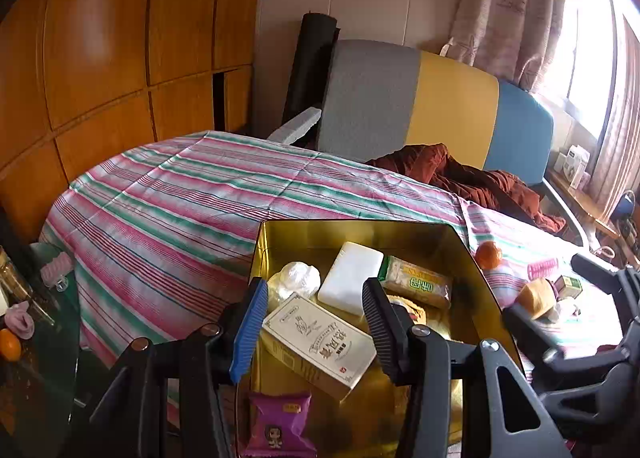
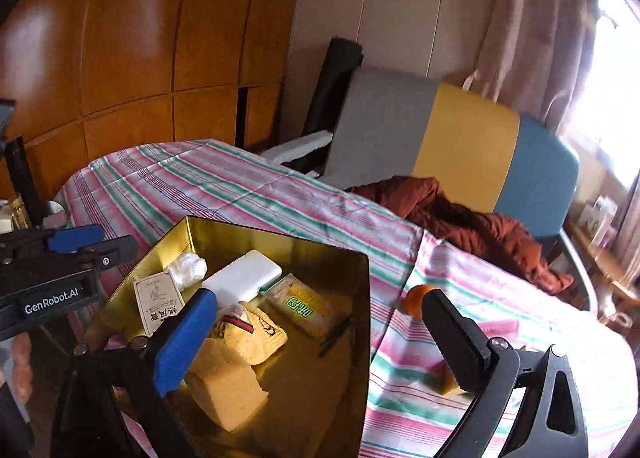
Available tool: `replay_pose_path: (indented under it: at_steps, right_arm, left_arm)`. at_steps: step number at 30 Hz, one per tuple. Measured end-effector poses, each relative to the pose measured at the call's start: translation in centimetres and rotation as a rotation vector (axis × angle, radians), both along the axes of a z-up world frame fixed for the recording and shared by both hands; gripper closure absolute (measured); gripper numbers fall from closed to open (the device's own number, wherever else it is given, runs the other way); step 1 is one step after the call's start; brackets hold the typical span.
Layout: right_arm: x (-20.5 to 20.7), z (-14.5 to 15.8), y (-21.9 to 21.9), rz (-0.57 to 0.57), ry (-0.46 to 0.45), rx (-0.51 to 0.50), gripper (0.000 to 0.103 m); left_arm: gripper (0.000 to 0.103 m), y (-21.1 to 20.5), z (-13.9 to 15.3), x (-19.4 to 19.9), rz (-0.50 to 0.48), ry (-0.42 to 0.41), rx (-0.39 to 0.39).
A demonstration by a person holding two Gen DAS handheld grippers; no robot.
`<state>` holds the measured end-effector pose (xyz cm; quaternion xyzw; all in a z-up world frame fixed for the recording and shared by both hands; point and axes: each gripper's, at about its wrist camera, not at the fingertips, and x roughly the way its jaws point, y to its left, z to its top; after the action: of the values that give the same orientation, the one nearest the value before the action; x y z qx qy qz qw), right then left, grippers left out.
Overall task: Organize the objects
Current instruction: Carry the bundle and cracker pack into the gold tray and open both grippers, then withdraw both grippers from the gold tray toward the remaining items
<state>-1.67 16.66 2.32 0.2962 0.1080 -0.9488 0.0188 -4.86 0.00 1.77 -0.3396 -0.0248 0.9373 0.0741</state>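
Note:
A gold tin box (image 1: 280,242) (image 2: 360,298) sits on the striped bedsheet (image 1: 180,197). It holds a cream printed carton (image 1: 320,338), a white block (image 1: 352,278), a crumpled white bag (image 1: 296,278), a green-labelled snack pack (image 1: 416,282), a purple packet (image 1: 278,426), a yellow pouch (image 2: 256,334) and a yellow sponge (image 2: 228,390). My left gripper (image 1: 316,318) is open and empty above the carton. My right gripper (image 2: 320,342) is open and empty over the box's right side. An orange (image 2: 416,298) lies on the sheet right of the box.
A pink roller (image 1: 542,268), a tan sponge (image 1: 536,298) and a small green box (image 1: 568,286) lie on the sheet at right. A brown blanket (image 2: 480,225) and a grey-yellow-blue cushion (image 2: 460,137) are behind. A glass side table (image 1: 36,338) with an orange stands left.

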Motion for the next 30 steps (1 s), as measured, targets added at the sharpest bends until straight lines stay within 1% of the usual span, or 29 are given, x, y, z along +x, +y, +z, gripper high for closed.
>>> replay_pose_path:
  at_steps: [2,6,9,14,17,18,22,30]
  right_arm:
    - [0.0,-0.6,-0.2,0.009,-0.043,0.006,0.000]
    - [0.3,-1.8,0.4,-0.002,-0.092,-0.034,0.000]
    - [0.8,-2.4,1.1,-0.004,-0.108,-0.081,0.000]
    - [1.7,-2.6,2.2,-0.012,-0.100,-0.136,0.000]
    - [1.9,-2.6,3.2,-0.006,-0.118,-0.210,0.000]
    - [1.9,-2.5,3.5,-0.007,-0.124,-0.217,0.000]
    - [2.3,-2.6,3.9,-0.004,-0.114,-0.195,0.000]
    - [2.7,-2.7,6.5,-0.055,-0.113,-0.219,0.000]
  left_arm:
    - [0.053,0.2,-0.1,0.4,-0.008,-0.001,-0.006]
    - [0.054,0.6,-0.3,1.3,-0.020,0.001,-0.028]
    - [0.054,1.1,-0.5,1.8,-0.034,0.003,-0.051]
    - [0.054,2.0,-0.7,2.4,-0.060,0.005,-0.071]
    - [0.054,2.6,-0.5,2.8,-0.078,0.016,-0.091]
    - [0.053,2.9,-0.5,3.0,-0.084,0.022,-0.097]
    - [0.054,3.9,-0.1,3.6,-0.105,0.042,-0.132]
    - [0.054,5.5,0.2,4.1,-0.141,0.053,-0.175]
